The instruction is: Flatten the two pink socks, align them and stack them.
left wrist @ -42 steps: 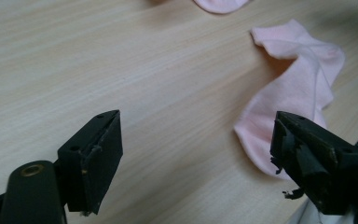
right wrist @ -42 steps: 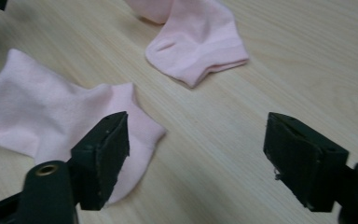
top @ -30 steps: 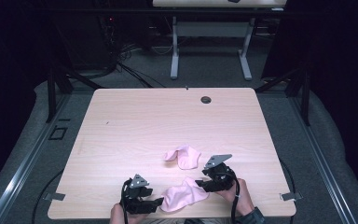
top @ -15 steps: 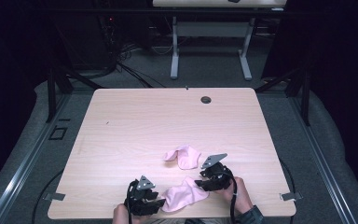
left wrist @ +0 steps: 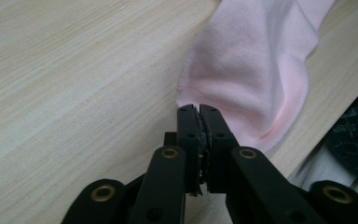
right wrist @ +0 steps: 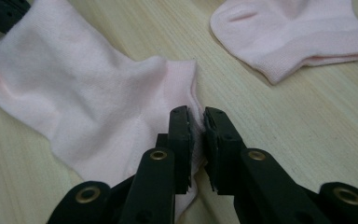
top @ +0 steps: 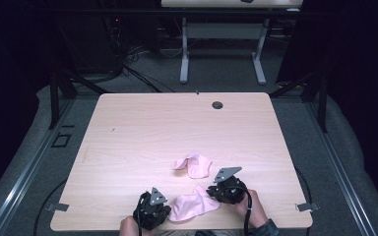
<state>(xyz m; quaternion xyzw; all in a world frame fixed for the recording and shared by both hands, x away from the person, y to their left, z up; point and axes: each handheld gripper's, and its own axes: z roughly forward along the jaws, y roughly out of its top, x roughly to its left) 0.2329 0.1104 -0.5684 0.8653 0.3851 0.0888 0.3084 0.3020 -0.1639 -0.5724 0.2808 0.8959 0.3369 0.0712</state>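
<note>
Two pink socks on a wood table (top: 128, 128). Near sock (top: 193, 206) lies at the front edge, stretched between the two grippers; far sock (top: 194, 164) lies just behind it, a bit toward the middle, apart from it and untouched. Left gripper (top: 153, 212) sits at the front edge, left end of the near sock; right gripper (top: 226, 189) at the sock's right end, with the person's hand (top: 256, 211) behind it. In the left gripper view the left gripper (left wrist: 198, 109) has its jaws closed together, tips at the edge of the near sock (left wrist: 256, 70); a thin bit of fabric edge seems pinched there, though it is hard to be sure how much. In the right gripper view the right gripper (right wrist: 196, 114) has its jaws nearly closed, a narrow gap, with the hem of the near sock (right wrist: 84, 102) clamped between them; the sock spreads flat to the left of the jaws, slightly wrinkled. Far sock (right wrist: 289, 32) shows top right of that view, flat, cuff band toward the camera, well clear of the jaws. Dark round grommet (top: 217, 104) near the table's back edge. Dark checked cloth at the lower right of the left gripper view, beyond the table edge.
</note>
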